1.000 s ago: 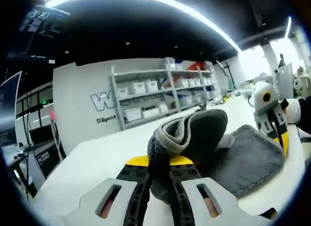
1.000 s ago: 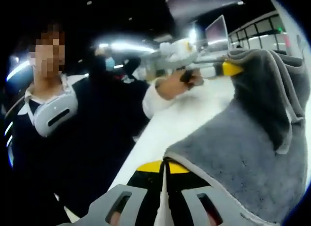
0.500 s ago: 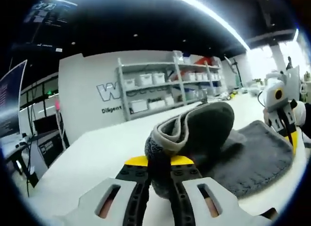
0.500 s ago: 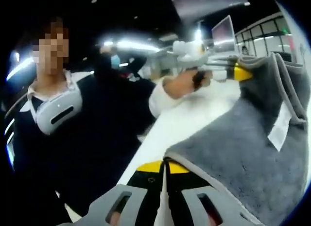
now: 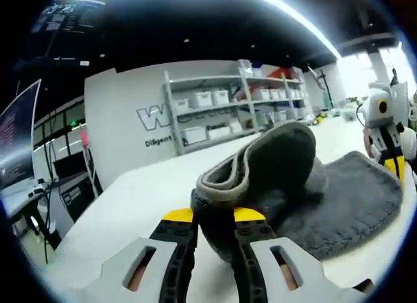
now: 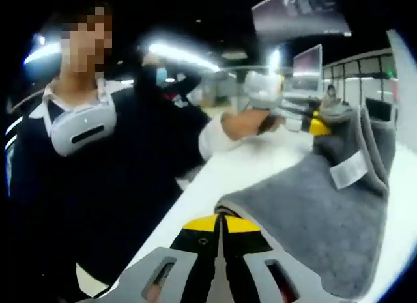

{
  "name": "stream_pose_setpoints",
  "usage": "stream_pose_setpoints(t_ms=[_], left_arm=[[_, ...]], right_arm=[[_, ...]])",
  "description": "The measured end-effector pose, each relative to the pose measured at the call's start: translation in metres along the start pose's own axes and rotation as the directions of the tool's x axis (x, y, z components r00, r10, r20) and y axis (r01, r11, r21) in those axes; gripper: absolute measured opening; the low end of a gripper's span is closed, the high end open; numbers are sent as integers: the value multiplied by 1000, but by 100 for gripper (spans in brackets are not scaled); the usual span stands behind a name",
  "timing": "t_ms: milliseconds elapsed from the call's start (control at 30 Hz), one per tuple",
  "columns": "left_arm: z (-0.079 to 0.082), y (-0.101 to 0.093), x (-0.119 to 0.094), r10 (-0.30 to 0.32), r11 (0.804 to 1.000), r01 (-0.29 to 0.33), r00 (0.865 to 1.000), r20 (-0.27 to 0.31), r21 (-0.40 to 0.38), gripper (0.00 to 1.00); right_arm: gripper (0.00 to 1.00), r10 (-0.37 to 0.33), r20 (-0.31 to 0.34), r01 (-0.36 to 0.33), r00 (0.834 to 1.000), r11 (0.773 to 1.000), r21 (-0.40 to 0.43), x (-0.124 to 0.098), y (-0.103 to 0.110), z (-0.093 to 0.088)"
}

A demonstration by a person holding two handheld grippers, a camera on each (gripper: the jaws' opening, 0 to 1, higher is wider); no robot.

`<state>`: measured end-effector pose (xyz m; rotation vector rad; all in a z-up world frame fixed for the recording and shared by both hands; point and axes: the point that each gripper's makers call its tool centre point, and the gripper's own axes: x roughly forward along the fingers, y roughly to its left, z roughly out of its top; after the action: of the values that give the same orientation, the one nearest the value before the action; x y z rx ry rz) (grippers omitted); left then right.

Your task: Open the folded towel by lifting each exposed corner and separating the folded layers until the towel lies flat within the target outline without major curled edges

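Low in each view, the left gripper (image 5: 214,234) and right gripper (image 6: 221,241) each pinch a corner of the thick grey terry towel (image 5: 339,199), apparently to stretch its folds apart over the white table (image 5: 124,205).

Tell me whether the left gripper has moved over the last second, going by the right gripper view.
Yes. In the right gripper view, the left gripper and the towel corner it clamps sit lower than before, nearer the white table, so the raised fold has come down.

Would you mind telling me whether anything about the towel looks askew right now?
Yes: the grey towel is not flat. The left gripper pinches a corner, and that end curls over in a thick hump while the rest lies on the white table.
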<state>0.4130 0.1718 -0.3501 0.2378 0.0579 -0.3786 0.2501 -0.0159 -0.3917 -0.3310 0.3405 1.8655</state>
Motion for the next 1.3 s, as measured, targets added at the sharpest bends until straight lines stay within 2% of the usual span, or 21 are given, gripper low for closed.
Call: stream_pose_setpoints(t_ms=[200,267,333,367,400,433,467,500,533,567,633,733,900,933,1100,1167,1300], left_arm=[[-2,9,-1,37,999,-37,999,-6,15,22],[-2,10,-1,41,999,-41,999,-9,25,22],[-2,11,-1,45,999,-45,999,-11,32,23],[-2,11,-1,46,998,-46,999,-10,32,23],[0,12,-2,56,998,-56,998,-1,36,22],[0,13,-2,59,998,-59,998,3,37,22],[1,14,-3,62,997,-62,998,4,35,22],[0,14,-3,63,997,-63,998,4,34,22],[0,14,-3,63,997,-63,998,1,34,22],[-1,14,-3,66,997,-66,998,-1,38,22],[-1,21,0,72,996,-72,997,0,52,22],[0,28,4,83,995,-83,997,8,60,23],[6,36,9,81,994,-84,996,42,63,24],[6,36,10,77,995,-80,996,42,61,25],[3,32,15,37,999,-38,999,35,27,29],[1,28,16,13,1000,-13,1000,27,12,30],[-7,18,20,-41,999,41,999,-5,-20,36]], right_arm=[[0,-41,90,43,995,999,-19,-11,-4,18],[0,-85,125,90,989,995,-41,-15,-12,25],[0,-191,162,204,968,977,-67,-24,-33,30],[0,-204,166,218,965,973,-70,-25,-35,31],[0,-265,190,283,945,956,-74,-30,-46,34],[0,-296,196,315,935,946,-75,-34,-53,34],[1,-350,196,370,916,926,-79,-39,-63,33],[1,-412,185,434,892,896,-96,-44,-76,30],[1,-441,180,463,879,881,-103,-46,-81,28],[2,-489,168,510,856,852,-116,-51,-92,24],[3,-506,138,522,851,845,-119,-51,-96,17],[9,-509,111,518,854,850,-90,-47,-100,11],[16,-551,63,555,832,828,-81,-49,-112,-2],[18,-571,50,574,819,816,-67,-52,-116,-6],[26,-631,35,632,775,775,-12,-65,-129,-13],[28,-656,28,655,754,754,52,-72,-134,-18],[31,-682,11,669,731,720,183,-87,-150,-29]])
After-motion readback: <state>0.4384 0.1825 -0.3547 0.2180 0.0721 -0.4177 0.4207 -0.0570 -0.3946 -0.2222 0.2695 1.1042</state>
